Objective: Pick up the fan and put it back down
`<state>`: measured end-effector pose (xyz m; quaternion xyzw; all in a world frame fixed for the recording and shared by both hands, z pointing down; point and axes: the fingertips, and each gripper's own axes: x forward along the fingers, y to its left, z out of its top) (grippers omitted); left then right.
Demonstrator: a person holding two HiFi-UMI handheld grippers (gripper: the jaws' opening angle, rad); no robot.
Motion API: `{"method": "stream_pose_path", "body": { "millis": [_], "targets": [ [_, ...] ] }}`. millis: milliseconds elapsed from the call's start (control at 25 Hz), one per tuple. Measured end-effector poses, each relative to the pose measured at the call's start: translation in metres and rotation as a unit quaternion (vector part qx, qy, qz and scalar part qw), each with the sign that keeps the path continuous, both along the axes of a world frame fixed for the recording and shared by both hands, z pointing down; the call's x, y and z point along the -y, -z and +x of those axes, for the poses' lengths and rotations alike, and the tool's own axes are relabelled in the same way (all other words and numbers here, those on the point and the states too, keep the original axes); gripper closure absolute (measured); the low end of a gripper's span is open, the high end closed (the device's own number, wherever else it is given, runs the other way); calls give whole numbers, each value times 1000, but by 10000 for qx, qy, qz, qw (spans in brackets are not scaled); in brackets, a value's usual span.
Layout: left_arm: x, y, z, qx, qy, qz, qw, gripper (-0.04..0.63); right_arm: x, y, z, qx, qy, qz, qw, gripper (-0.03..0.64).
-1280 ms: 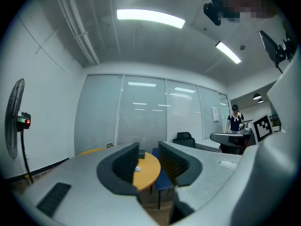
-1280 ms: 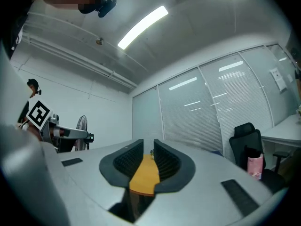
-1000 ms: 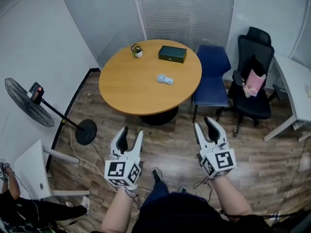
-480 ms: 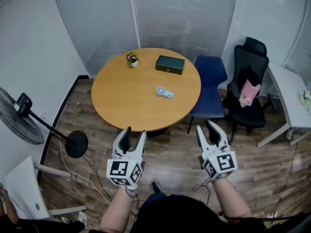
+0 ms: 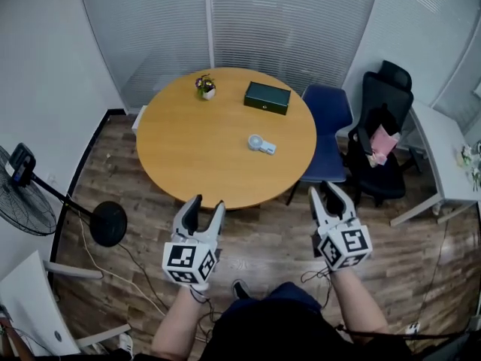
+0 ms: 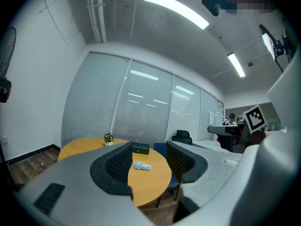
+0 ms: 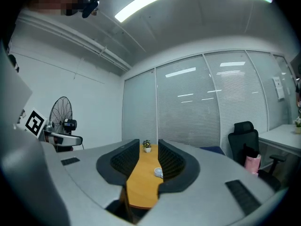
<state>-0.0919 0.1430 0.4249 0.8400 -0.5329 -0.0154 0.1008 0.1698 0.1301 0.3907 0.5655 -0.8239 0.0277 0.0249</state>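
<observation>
Both claws have moved in on the round worktop (image 5: 188, 156) since a second ago, and its near edge now sits just ahead of the tips. Left claw (image 5: 207, 206) has its jaws apart with nothing between them; right claw (image 5: 323, 191) is narrower and closing, also empty. The small white handheld fan (image 5: 261, 144) lies flat right of the worktop's centre, well apart from both claws, with the dark green box (image 5: 267, 98) beyond it.

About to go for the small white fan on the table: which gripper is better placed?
Left, probably. The left gripper looks straight at the fan through wide-open jaws. The right gripper, empty and closing, has it half hidden behind one jaw. Both are short of the table.
</observation>
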Motion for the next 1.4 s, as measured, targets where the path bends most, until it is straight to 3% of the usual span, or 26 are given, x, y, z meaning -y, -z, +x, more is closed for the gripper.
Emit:
{"method": "stream_pose_path", "body": {
  "millis": [320,480,720,1080,1280,1400],
  "targets": [
    [40,-30,-27,-17,8,-328,9995,373,51,-31,-17,101,-38,-315,9994,492],
    [63,-28,-42,15,178,-313,9993,375,84,-52,-26,102,87,-539,9985,494],
    [110,-24,-60,139,466,-269,9985,377,150,-58,-44,66,397,-513,9979,494],
    [205,-42,-43,292,737,-624,9949,377,277,-92,-25,67,632,-810,9947,494],
    [245,-61,-34,404,935,-957,9902,377,341,-127,-6,-412,868,-1003,9903,491],
    [264,-70,-29,445,1056,-1087,9874,377,372,-161,-4,-556,1277,-1424,9800,475]
  ]
}}
